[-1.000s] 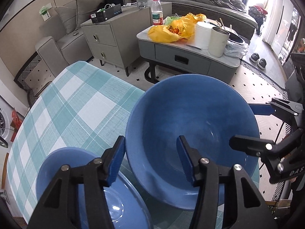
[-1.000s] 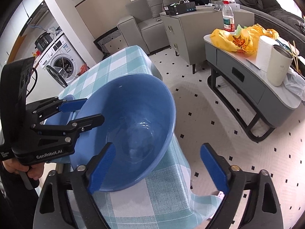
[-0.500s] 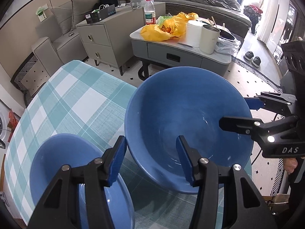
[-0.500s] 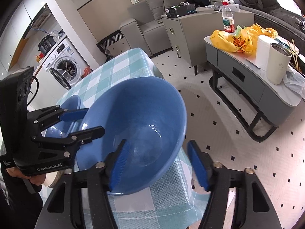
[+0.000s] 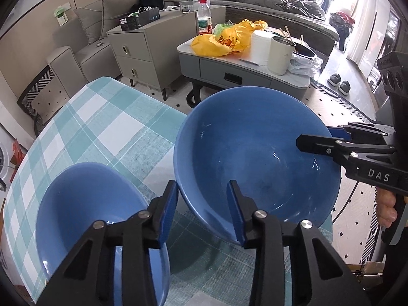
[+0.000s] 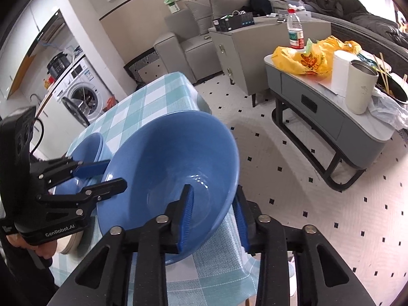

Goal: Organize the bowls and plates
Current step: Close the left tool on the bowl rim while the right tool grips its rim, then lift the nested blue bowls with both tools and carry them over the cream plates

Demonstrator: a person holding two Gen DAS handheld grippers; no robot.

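**Both grippers closing on the rim of the large blue bowl**

The large blue bowl (image 5: 255, 153) sat lifted and tilted above the near corner of the table (image 5: 102, 127), which wore a teal-and-white checked cloth. The left gripper (image 5: 201, 209) straddled the bowl's near rim, one blue pad outside the wall and one inside, its jaws closing on it; whether the pads already pressed the wall could not be told. The right gripper (image 6: 213, 211) straddled the opposite rim in the same manner, its jaws also closing, the pads near or against the wall. A smaller blue bowl (image 5: 84, 209) rested on the cloth just beside the large one, to its left in the left wrist view. Beyond the table stood a grey coffee table (image 5: 244, 76) carrying a yellow bag (image 5: 224, 40), a water bottle (image 5: 204, 17) and a cream tumbler (image 5: 280, 53).
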